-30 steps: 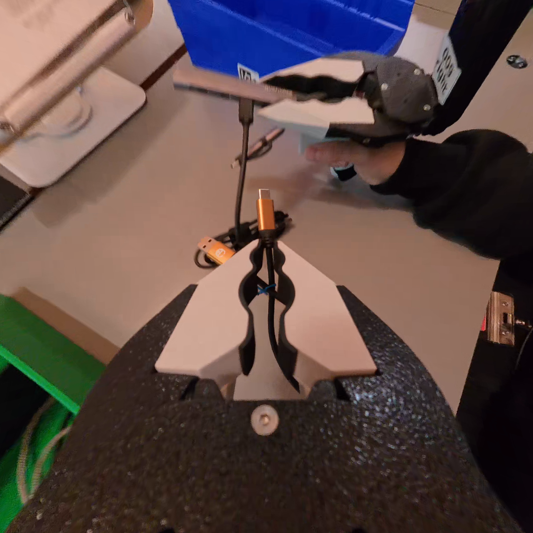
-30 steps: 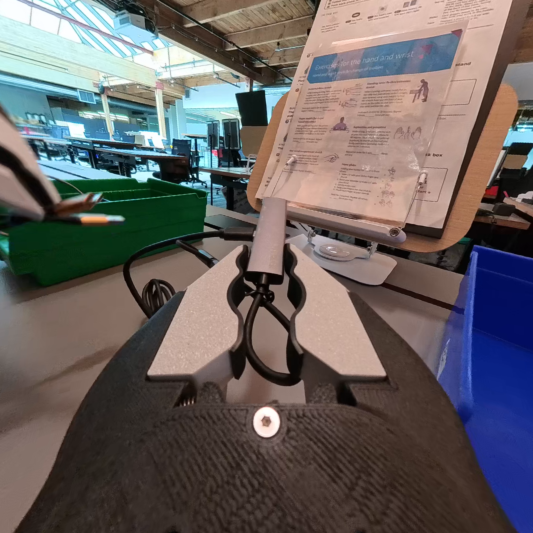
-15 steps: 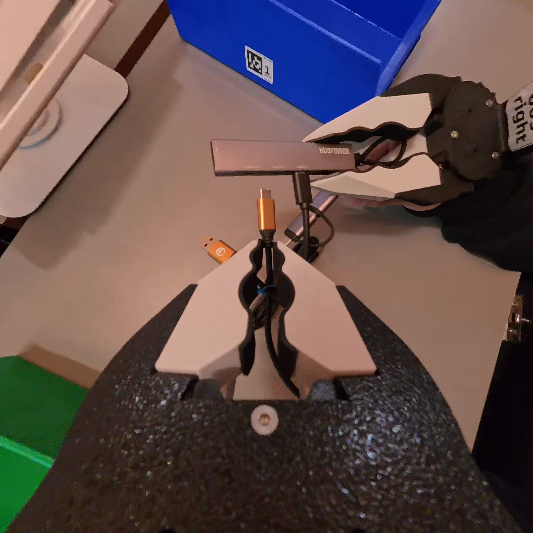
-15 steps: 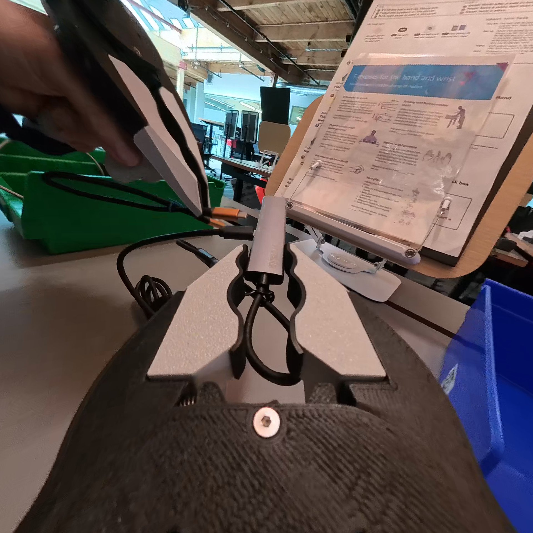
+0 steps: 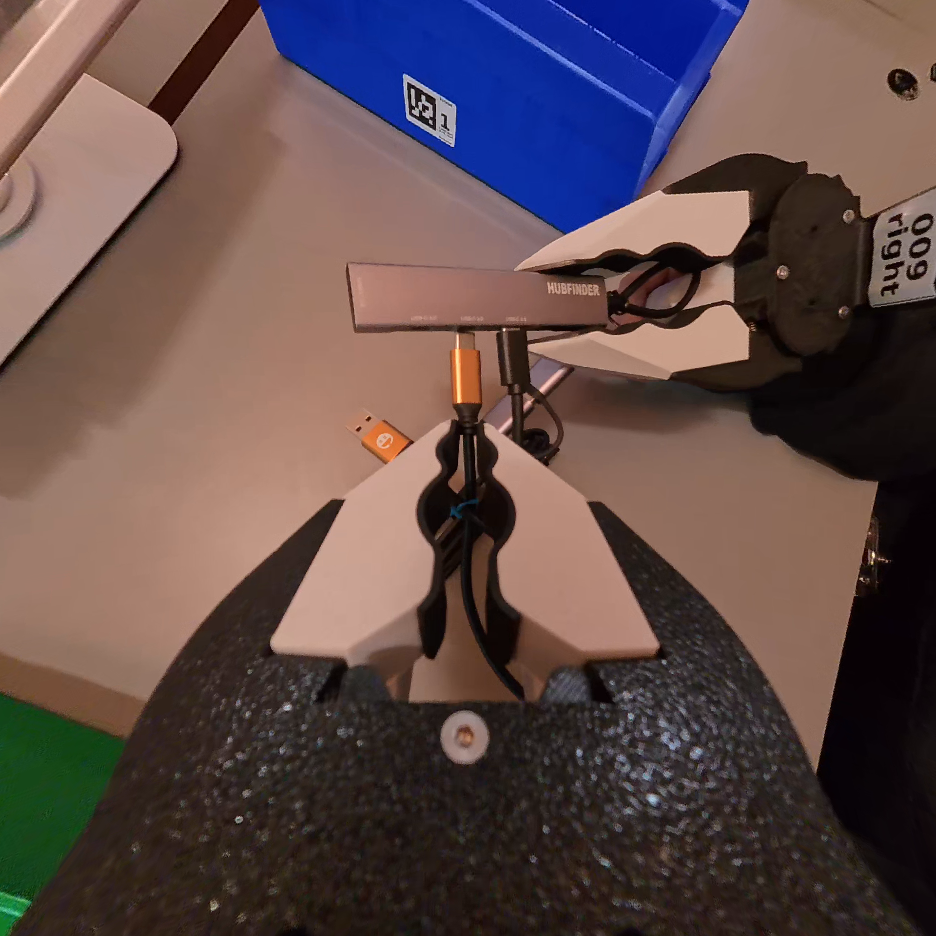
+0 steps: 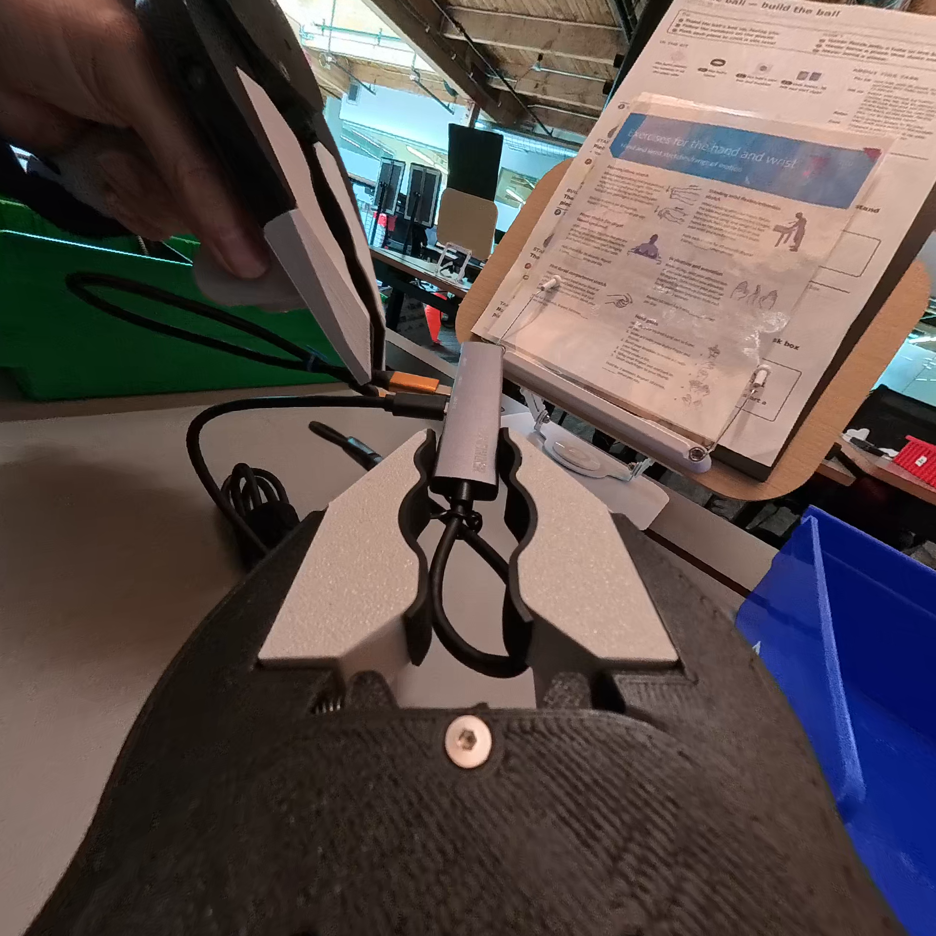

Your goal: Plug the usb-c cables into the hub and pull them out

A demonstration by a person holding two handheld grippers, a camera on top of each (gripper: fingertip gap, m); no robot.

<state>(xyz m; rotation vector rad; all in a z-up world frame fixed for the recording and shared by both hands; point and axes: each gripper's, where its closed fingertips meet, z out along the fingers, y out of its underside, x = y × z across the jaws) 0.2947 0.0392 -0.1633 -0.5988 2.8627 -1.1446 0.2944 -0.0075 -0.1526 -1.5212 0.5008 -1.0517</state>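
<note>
A slim grey hub (image 5: pixel 456 299) is held in the air by my right gripper (image 5: pixel 527 309), which is shut on its cable end; it also shows in the right wrist view (image 6: pixel 471 430). A black usb-c cable (image 5: pixel 512 354) is plugged into its side. My left gripper (image 5: pixel 466 425) is shut on the orange usb-c cable (image 5: pixel 465 372), whose metal tip touches the hub port beside the black plug. In the right wrist view my right gripper (image 6: pixel 468 440) grips the hub, and the orange plug (image 6: pixel 413 380) meets its left side.
A blue bin (image 5: pixel 532 76) stands behind the hub. A green bin (image 6: pixel 101 314) is at the left. A document stand (image 6: pixel 709 263) with papers stands at the back on a white base (image 5: pixel 61 192). An orange usb-a plug (image 5: pixel 380 438) and coiled black cable (image 6: pixel 253 496) lie on the table.
My left gripper has carried the orange plug forward until its tip meets the hub port. The right gripper has brought the hub closer and lower, over the table.
</note>
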